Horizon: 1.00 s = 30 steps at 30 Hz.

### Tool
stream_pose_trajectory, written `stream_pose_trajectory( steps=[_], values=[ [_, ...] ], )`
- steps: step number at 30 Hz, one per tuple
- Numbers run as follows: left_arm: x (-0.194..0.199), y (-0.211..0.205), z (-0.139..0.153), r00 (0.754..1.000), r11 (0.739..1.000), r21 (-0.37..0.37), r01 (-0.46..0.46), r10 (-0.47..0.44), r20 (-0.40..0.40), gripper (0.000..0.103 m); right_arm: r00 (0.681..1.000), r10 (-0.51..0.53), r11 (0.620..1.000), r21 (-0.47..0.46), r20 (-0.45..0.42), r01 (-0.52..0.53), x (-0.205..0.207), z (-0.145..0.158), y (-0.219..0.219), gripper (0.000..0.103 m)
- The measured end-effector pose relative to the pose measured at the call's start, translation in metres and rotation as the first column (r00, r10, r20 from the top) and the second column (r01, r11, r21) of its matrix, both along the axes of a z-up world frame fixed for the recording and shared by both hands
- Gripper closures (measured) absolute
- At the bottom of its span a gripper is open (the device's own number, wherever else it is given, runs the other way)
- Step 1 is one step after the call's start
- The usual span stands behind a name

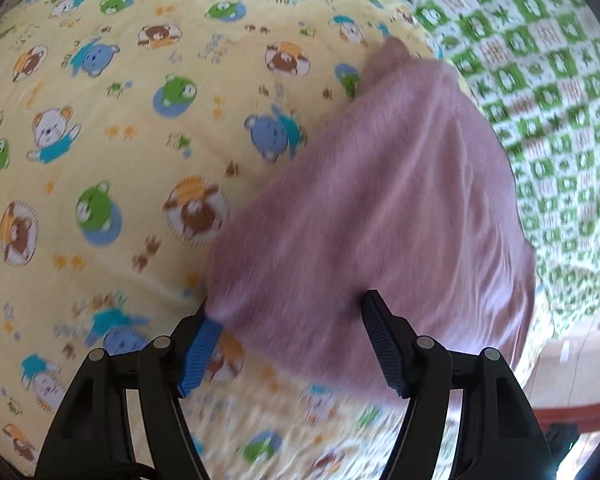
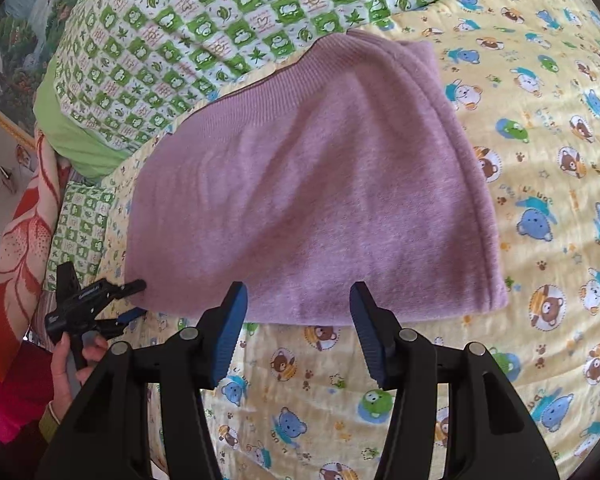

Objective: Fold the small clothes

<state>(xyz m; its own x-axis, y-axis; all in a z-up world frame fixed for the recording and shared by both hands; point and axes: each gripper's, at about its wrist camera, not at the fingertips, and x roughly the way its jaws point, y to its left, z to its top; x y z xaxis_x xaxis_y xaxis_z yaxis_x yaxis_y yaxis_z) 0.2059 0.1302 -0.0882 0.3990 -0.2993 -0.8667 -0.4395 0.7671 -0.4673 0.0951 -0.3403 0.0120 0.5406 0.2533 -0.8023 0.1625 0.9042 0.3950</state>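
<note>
Ahead of right hand-held gripper (image 2: 298, 300), folded sweater (image 2: 312, 184)

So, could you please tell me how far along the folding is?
Done: the pink knitted garment already lies doubled on the yellow bear-print sheet. In hand: both claws, left and right, are open at its near edge. Left: possibly another fold.
</note>
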Motion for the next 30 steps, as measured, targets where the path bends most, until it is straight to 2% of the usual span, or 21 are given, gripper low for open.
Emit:
stream_pose_trajectory(
  steps=[1, 2, 4, 5, 8, 12, 14, 17, 19, 22, 24, 26, 30],
  values=[
    [0.004, 0.0, 0.0, 1.0, 1.0, 0.002, -0.017, 0.017, 0.01, 0.036, 1.0, 0.006, 1.0, 0.001, -0.003, -0.006, 0.0, -0.001, 0.001, 0.048],
    [0.006, 0.0, 0.0, 1.0, 1.0, 0.004, -0.024, 0.024, 0.014, 0.043, 1.0, 0.009, 1.0, 0.002, -0.004, -0.009, 0.001, -0.002, 0.001, 0.048],
    [0.011, -0.001, 0.002, 0.999, 1.0, -0.01, -0.012, 0.012, 0.036, 0.079, 1.0, 0.01, 1.0, 0.003, -0.008, -0.01, 0.001, -0.004, 0.001, 0.048],
    [0.013, -0.002, 0.003, 0.999, 0.999, -0.032, -0.004, 0.006, 0.046, 0.079, 1.0, 0.009, 1.0, 0.006, -0.008, -0.009, 0.001, -0.004, -0.001, 0.048],
    [0.015, -0.014, 0.021, 0.995, 1.0, 0.014, 0.022, -0.023, 0.093, 0.082, 1.0, 0.005, 1.0, 0.011, -0.002, -0.005, 0.002, -0.003, -0.005, 0.048],
    [0.015, -0.054, 0.062, 0.97, 0.989, 0.07, 0.13, -0.141, 0.199, 0.084, 1.0, 0.002, 1.0, 0.024, 0.017, -0.002, 0.009, 0.003, -0.011, 0.048],
    [0.018, -0.088, 0.083, 0.934, 0.969, 0.083, 0.232, -0.246, 0.259, 0.084, 1.0, 0.002, 0.999, 0.036, 0.029, -0.003, 0.016, 0.008, -0.013, 0.048],
    [0.017, -0.134, 0.096, 0.881, 0.931, 0.113, 0.348, -0.366, 0.299, 0.084, 0.999, 0.006, 0.999, 0.046, 0.046, -0.008, 0.032, 0.016, -0.016, 0.048],
    [0.018, -0.17, 0.093, 0.839, 0.89, 0.142, 0.434, -0.457, 0.296, 0.084, 0.998, 0.015, 0.998, 0.063, 0.061, -0.019, 0.05, 0.022, -0.019, 0.048],
    [0.019, -0.204, 0.071, 0.807, 0.846, 0.149, 0.512, -0.533, 0.254, 0.084, 0.996, 0.034, 0.996, 0.085, 0.076, -0.041, 0.077, 0.028, -0.02, 0.048],
    [0.022, -0.214, 0.058, 0.803, 0.835, 0.139, 0.533, -0.551, 0.228, 0.084, 0.996, 0.058, 0.991, 0.116, 0.069, -0.065, 0.097, 0.026, -0.019, 0.047],
    [0.022, -0.213, 0.049, 0.806, 0.835, 0.127, 0.535, -0.55, 0.219, 0.084, 0.996, 0.078, 0.985, 0.15, 0.045, -0.084, 0.12, 0.02, -0.016, 0.036],
    [0.028, -0.207, 0.047, 0.812, 0.841, 0.108, 0.53, -0.54, 0.22, 0.084, 0.99, 0.134, 0.973, 0.185, 0.044, -0.14, 0.159, 0.007, -0.001, 0.031]
  ],
)
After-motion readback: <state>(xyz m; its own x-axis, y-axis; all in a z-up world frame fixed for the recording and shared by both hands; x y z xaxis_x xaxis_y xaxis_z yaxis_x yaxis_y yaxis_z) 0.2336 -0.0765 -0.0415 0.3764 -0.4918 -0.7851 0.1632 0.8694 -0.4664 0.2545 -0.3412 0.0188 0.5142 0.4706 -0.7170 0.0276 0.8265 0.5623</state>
